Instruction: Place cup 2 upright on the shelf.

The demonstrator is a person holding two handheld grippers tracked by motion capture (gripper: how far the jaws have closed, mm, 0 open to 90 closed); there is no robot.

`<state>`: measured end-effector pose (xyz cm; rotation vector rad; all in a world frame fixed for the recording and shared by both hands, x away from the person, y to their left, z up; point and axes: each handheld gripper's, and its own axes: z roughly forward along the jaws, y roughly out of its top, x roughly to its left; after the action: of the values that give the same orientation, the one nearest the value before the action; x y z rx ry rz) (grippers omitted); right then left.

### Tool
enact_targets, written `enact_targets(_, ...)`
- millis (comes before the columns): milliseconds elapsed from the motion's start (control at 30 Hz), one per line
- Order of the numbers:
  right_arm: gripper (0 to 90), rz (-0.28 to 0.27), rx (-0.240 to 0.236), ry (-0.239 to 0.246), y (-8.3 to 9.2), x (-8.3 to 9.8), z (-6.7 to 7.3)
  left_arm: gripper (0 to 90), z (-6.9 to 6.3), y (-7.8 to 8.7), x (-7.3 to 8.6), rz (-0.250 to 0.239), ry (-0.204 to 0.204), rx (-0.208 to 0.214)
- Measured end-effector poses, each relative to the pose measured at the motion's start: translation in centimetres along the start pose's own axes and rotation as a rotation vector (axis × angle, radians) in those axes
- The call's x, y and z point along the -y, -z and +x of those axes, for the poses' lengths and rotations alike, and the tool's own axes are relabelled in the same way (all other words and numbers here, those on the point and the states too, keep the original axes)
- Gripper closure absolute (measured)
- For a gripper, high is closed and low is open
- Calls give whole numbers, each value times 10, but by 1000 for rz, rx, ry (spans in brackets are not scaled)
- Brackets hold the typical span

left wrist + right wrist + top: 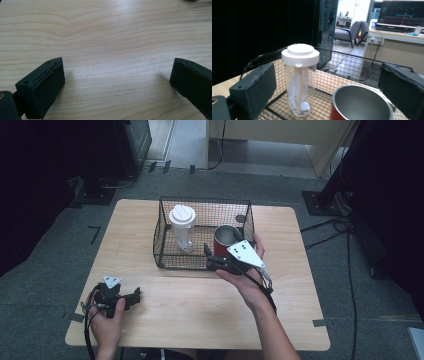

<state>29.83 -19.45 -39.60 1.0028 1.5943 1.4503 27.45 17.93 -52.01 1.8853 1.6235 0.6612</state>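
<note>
- Red on the outside and bare steel within, the mug stands in the wire basket at the middle of the high view, in the basket's right half; in my right gripper view it sits at the lower centre, just ahead of the jaws.
- My right tongs hang at the basket's near right corner, right beside the mug. In their own view the two black pads stand wide apart, released, with nothing pressed between them; the mug lies low between the pads but is not gripped.
- The clear bottle with the white lid stands upright in the basket's left half, apart from the mug; in the right gripper view it is left of centre.
- My left tongs rest low on the pale wooden desk at the lower left of the high view, well apart from the basket. Their own view shows the jaws spread, released, with bare wood grain between them.
- As I judge it, the work in hand is the reach for the mug: the approach is nearly made, but the grasp is not yet taken.
- Left to do: bring the pads around the mug's wall or rim, close, and lift it clear of the wire without knocking the bottle.
</note>
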Motion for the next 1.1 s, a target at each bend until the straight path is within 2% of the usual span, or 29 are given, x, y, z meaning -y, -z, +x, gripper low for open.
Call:
enact_targets(300, 18, 10, 40, -6, 21, 14, -18, 5, 0, 0, 0, 1, -1, 0)
enact_targets(500, 18, 23, 73, -33, 38, 30, -32, 4, 0, 0, 0, 1, -4, -1)
enact_targets(800, 18, 41, 106, -43, 55, 46, -46, 5, 0, 0, 0, 2, -6, 1)
enact_targets(1100, 18, 89, 162, -70, 78, 76, -65, 5, -1, 0, 0, 0, -14, 5)
